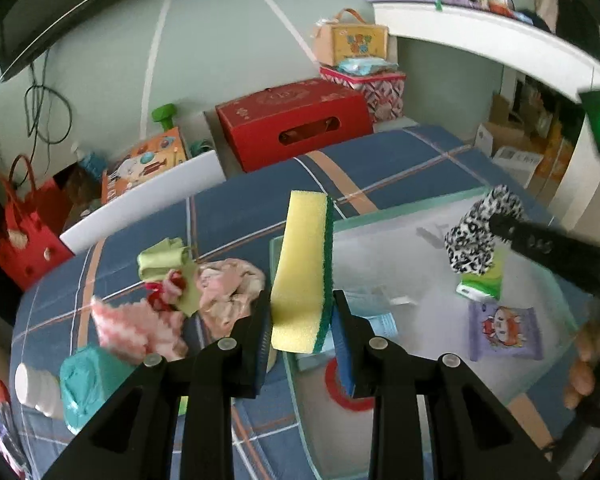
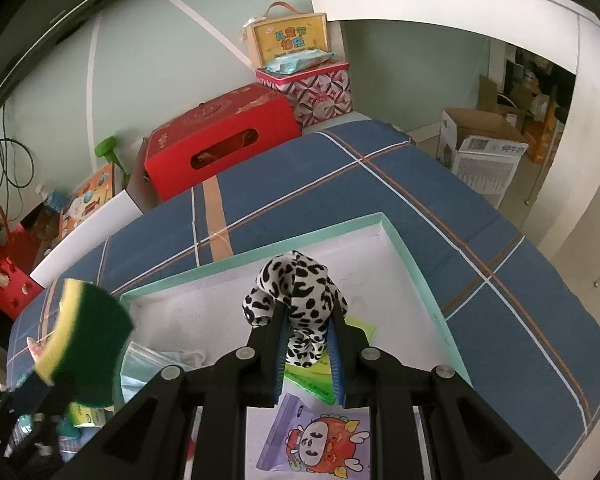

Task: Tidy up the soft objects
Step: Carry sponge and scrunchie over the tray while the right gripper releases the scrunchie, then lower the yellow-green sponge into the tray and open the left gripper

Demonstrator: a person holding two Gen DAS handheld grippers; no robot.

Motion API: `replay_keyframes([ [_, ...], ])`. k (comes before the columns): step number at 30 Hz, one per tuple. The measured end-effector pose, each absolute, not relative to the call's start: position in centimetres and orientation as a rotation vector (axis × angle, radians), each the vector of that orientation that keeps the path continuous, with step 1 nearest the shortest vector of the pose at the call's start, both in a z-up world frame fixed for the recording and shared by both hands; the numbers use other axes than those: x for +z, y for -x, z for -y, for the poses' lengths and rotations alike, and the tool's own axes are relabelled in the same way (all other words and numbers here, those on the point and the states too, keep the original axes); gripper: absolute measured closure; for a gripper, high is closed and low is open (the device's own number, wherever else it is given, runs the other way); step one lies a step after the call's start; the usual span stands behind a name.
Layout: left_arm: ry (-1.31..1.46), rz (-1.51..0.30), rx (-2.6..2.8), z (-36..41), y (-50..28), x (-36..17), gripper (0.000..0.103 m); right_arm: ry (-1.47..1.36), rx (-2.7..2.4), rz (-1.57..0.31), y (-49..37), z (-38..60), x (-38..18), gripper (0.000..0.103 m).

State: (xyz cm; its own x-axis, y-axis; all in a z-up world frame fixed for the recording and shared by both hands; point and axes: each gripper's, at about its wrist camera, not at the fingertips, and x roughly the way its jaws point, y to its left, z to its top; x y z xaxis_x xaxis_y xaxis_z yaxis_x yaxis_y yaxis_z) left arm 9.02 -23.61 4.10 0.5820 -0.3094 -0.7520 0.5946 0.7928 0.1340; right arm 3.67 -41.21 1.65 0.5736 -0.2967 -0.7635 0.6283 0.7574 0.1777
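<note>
Left wrist view first: we see our left claw (image 1: 302, 320) squeezing a yellow sponge (image 1: 302, 272) with a green side. It stands up over the near edge of a white box (image 1: 420, 216) with a mint green rim. The box sits on a table with a blue checked cloth (image 1: 380, 160). Beside the box on the cloth lies a pile of pink and green soft things (image 1: 196, 284).

In the right wrist view, our right claw (image 2: 308, 332) pinches a black and white spotted cloth (image 2: 296, 300) over the inside of the box. A purple packet (image 2: 320, 440) lies on the box floor. Behind the table stand a red box (image 2: 220, 140), a green wall (image 2: 140, 60) and a white arch (image 2: 500, 8).
</note>
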Motion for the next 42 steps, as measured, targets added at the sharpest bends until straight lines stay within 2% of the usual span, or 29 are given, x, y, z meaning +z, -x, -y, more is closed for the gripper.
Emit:
replay_keyframes([
  [15,-0.373,-0.778,-0.598,26.7,-8.4,1.8,0.073,-0.455,-0.559,-0.824,-4.1,40.7,1.5,0.077],
  [16,-0.37,-0.777,-0.616,26.8,-8.2,1.7,0.071,-0.454,-0.56,-0.826,-4.1,40.7,1.5,0.074],
  [18,-0.372,-0.782,-0.623,27.0,-7.9,1.6,0.059,-0.448,-0.577,-0.83,-3.9,40.7,1.6,0.061],
  [19,-0.371,-0.784,-0.63,27.0,-7.8,1.6,0.054,-0.448,-0.581,-0.828,-3.8,40.8,1.7,0.06],
  [22,-0.356,-0.797,-0.649,26.8,-7.5,2.0,0.053,-0.449,-0.596,-0.817,-3.3,40.9,2.3,0.06],
  [25,-0.331,-0.807,-0.682,26.6,-7.1,2.5,0.046,-0.447,-0.607,-0.81,-2.9,40.9,2.7,0.055],
  [28,-0.32,-0.813,-0.723,26.8,-6.5,2.7,0.046,-0.45,-0.61,-0.797,-2.6,40.8,3.2,0.051],
  [40,-0.234,-0.869,-0.61,23.9,-8.3,3.6,0.046,-0.43,-0.591,-0.826,-2.7,40.5,3.1,0.05],
  [42,-0.193,-0.886,-0.549,22.4,-9.4,3.8,0.046,-0.421,-0.576,-0.841,-3.0,40.1,3.0,0.042],
])
